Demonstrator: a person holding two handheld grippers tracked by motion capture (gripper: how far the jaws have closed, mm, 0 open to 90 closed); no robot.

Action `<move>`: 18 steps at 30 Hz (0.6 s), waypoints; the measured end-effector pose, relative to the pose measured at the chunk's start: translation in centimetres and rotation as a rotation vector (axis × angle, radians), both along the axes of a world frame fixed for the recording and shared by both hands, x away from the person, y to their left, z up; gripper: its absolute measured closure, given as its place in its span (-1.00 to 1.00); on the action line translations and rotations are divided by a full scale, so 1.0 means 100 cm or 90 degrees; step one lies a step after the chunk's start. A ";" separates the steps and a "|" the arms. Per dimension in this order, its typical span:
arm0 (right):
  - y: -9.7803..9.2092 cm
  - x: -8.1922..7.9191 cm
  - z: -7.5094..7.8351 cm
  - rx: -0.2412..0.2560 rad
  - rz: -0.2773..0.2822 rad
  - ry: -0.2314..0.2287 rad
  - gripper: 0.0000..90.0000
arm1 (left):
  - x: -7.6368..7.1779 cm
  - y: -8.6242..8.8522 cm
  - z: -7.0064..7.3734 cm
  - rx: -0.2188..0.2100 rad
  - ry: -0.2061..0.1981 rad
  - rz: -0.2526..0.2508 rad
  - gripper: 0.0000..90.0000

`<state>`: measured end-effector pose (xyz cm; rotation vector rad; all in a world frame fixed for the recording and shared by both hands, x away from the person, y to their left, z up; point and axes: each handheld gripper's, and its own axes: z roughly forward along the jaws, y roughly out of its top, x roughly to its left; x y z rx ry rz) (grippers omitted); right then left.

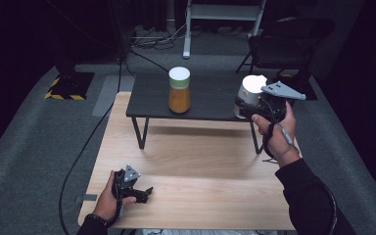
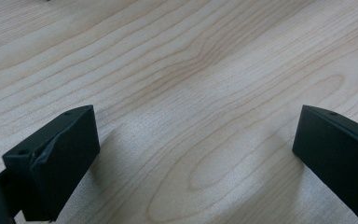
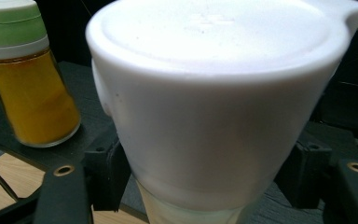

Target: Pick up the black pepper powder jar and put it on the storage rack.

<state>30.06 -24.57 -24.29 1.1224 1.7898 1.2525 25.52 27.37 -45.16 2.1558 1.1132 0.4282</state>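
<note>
A white lidded jar (image 1: 251,89) is at the right end of the small black shelf (image 1: 210,98), and my right gripper (image 1: 247,108) is shut on its lower body. In the right gripper view the white jar (image 3: 214,102) sits between both jaws, tilted slightly. An orange-filled jar with a pale green and white cap (image 1: 179,90) stands upright mid-shelf; the orange jar (image 3: 28,84) is to the left of the white one. My left gripper (image 1: 144,194) rests low on the light wooden table (image 1: 200,196) near its front left, open, with bare wood (image 2: 196,140) between the jaws.
The black shelf stands on thin legs at the far side of the wooden table. A black cable (image 1: 85,147) runs over the grey carpet at the left. A dark chair (image 1: 289,39) and a white stand (image 1: 188,29) are behind the table.
</note>
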 end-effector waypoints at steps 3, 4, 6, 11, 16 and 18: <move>0.004 0.006 -0.001 0.002 -0.003 0.003 -0.33 | 0.000 0.000 0.000 0.000 0.001 0.001 -0.99; 0.004 0.007 -0.002 0.004 -0.002 0.004 -0.33 | 0.000 0.000 0.000 0.000 0.001 0.001 -0.99; 0.006 0.013 -0.002 0.004 -0.003 0.009 -0.33 | -0.001 0.000 0.000 0.000 0.001 0.001 -0.99; 0.010 0.023 -0.004 0.004 -0.005 0.013 -0.33 | -0.001 0.000 0.000 0.000 0.001 0.001 -0.99; 0.011 0.033 -0.007 0.010 -0.001 0.027 -0.33 | -0.001 0.000 0.000 0.000 0.001 0.001 -0.99; 0.013 0.036 -0.008 0.011 -0.002 0.031 -0.33 | -0.001 0.000 0.000 0.000 0.001 0.001 -0.99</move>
